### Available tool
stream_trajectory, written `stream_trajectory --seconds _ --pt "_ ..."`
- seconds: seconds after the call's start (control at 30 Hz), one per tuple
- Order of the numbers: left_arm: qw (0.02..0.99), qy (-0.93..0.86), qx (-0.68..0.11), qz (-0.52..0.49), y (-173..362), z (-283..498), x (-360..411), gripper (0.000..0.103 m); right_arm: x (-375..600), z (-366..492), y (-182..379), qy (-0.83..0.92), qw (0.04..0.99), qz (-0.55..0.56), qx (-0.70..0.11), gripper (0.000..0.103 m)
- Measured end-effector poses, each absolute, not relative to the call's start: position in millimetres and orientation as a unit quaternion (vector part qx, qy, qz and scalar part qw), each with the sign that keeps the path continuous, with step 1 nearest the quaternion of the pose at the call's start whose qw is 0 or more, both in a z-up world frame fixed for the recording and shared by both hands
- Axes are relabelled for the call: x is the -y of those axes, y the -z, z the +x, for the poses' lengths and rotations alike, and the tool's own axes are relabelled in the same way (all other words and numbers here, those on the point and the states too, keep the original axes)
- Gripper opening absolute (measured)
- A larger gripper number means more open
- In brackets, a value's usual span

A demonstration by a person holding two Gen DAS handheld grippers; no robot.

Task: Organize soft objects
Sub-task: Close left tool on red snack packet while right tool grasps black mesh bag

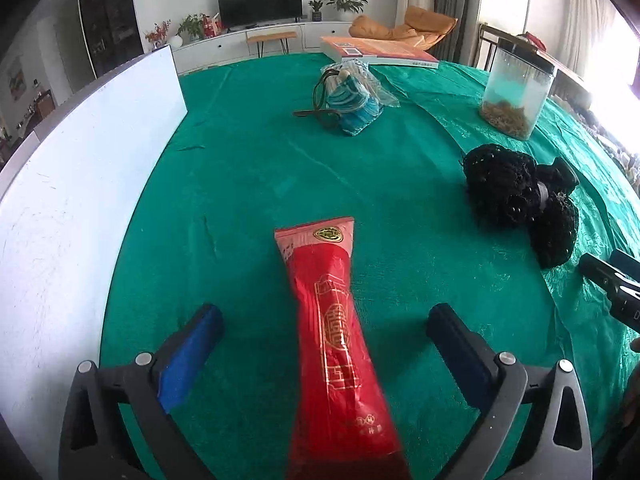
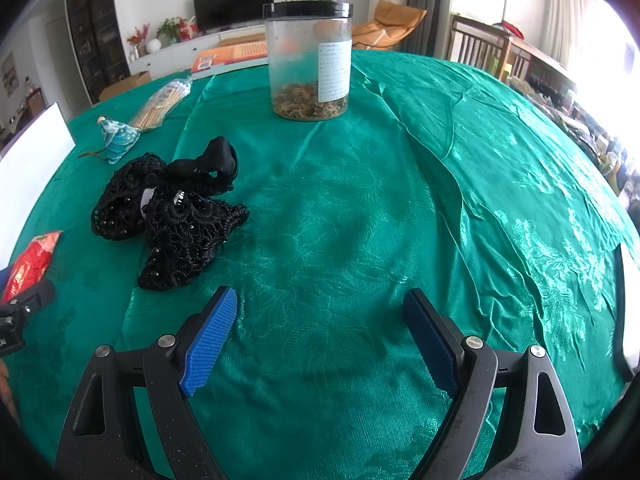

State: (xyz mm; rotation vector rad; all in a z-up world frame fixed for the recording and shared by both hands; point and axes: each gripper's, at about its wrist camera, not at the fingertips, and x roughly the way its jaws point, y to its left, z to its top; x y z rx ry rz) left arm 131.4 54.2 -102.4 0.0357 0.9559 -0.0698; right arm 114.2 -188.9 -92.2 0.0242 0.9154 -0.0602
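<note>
Left gripper point(image 1: 324, 332) is sitting with its jaws spread wide, pads clear of the red packet point(image 1: 336, 340) lying between them on the green tablecloth point(image 1: 248, 184), so nothing is gripped; likely straddling it for a pick or just after a drop. Right gripper point(image 2: 320, 328) is hovering wide too, empty over bare cloth, probably waiting its turn. Packet is looking crinkled, glossy red with gold print, pinched at the waist and flaring to a flat pink sealed end. Black mesh bundle point(image 2: 172, 216) is slumping near it, to its right.
</note>
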Motion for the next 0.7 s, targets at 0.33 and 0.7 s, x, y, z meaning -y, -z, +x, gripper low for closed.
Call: stream_trajectory --seconds 0.33,0.7 --pt "0.887 0.036 -0.46 0.016 103.5 132.6 -54.9 0.103 189.0 114.4 92.4 0.029 0.897 0.012 -0.442 0.088" --pt "0.887 0.036 -0.46 0.016 103.5 132.4 -55.0 0.103 189.1 114.3 92.3 0.029 0.896 0.012 -0.442 0.088"
